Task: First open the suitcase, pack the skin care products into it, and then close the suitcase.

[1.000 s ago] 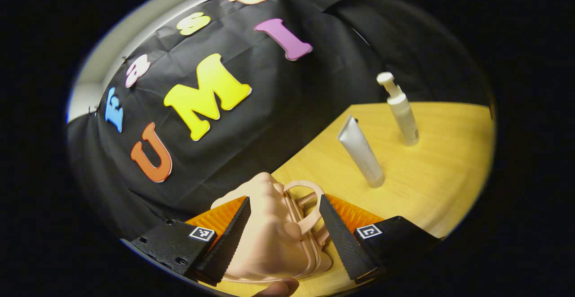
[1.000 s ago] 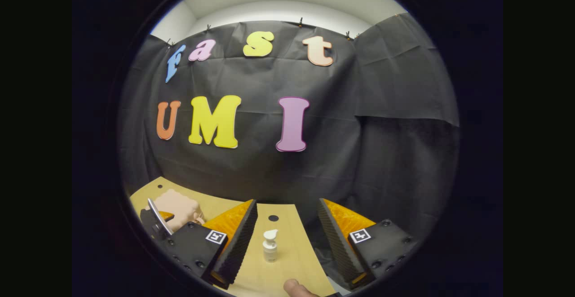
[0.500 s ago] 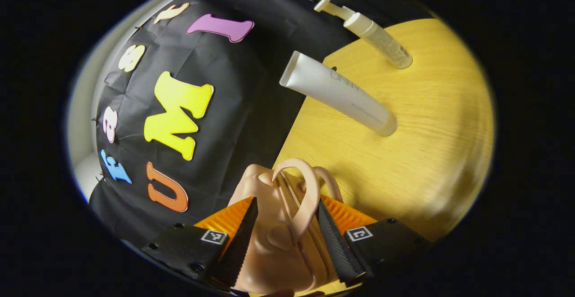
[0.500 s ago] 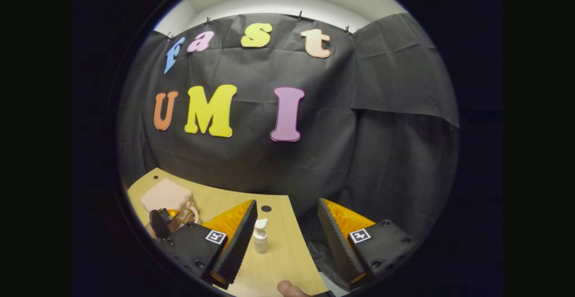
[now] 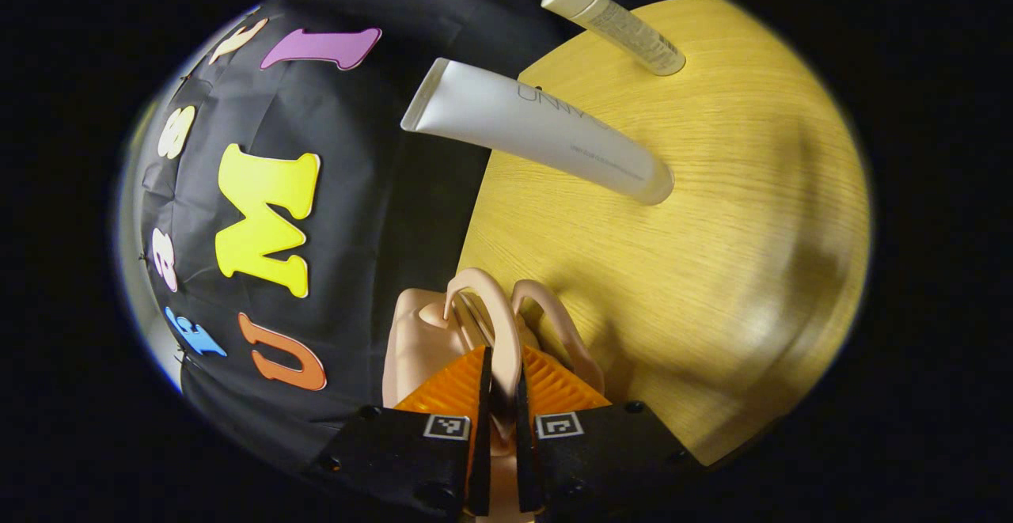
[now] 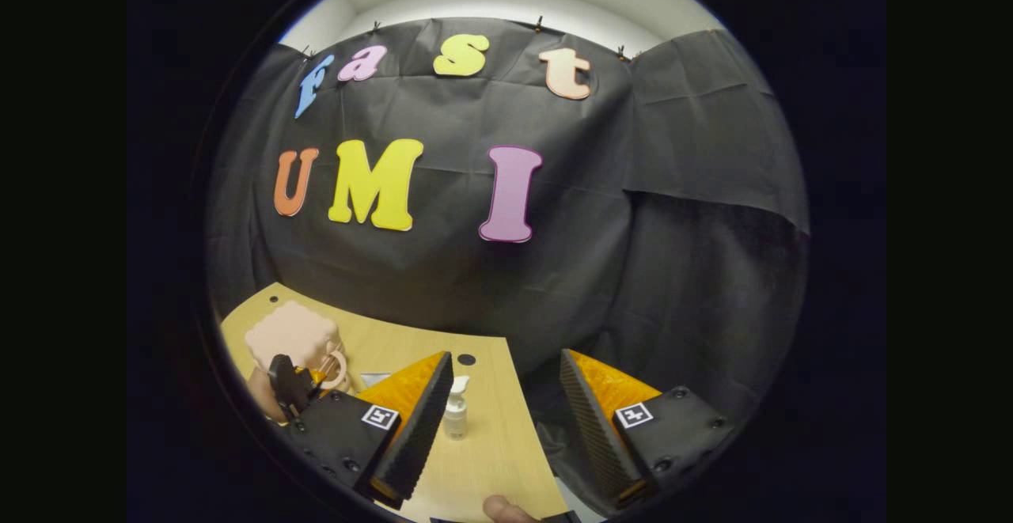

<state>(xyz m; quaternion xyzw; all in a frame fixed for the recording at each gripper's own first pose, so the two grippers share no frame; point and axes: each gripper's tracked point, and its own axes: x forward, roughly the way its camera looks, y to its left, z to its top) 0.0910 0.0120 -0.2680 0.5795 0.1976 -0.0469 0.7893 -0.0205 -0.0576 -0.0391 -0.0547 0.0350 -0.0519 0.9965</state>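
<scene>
The small pink suitcase (image 5: 411, 341) stands shut on the wooden table (image 5: 712, 230), its two loop handles toward me. My left gripper (image 5: 500, 365) is shut on the nearer handle (image 5: 495, 313); the other handle (image 5: 558, 325) hangs free beside it. A white tube (image 5: 538, 131) and a white pump bottle (image 5: 609, 24) stand upright farther along the table. In the right gripper view, my right gripper (image 6: 506, 357) hangs open over the table edge, holding nothing. The pump bottle (image 6: 455, 412) stands beyond its fingers, and the suitcase (image 6: 291, 335) sits far left with the left gripper (image 6: 289, 380) at its handles.
The black cloth wall closes off the back of the table (image 6: 491, 452), close behind the suitcase. A small round hole (image 6: 466, 359) marks the tabletop near its far edge. A fingertip (image 6: 502, 509) of the holding hand shows at the bottom of the right gripper view.
My left gripper has closed from wide open onto one suitcase handle, and its view has rolled further sideways. The right gripper has only drifted slightly, staying open.
</scene>
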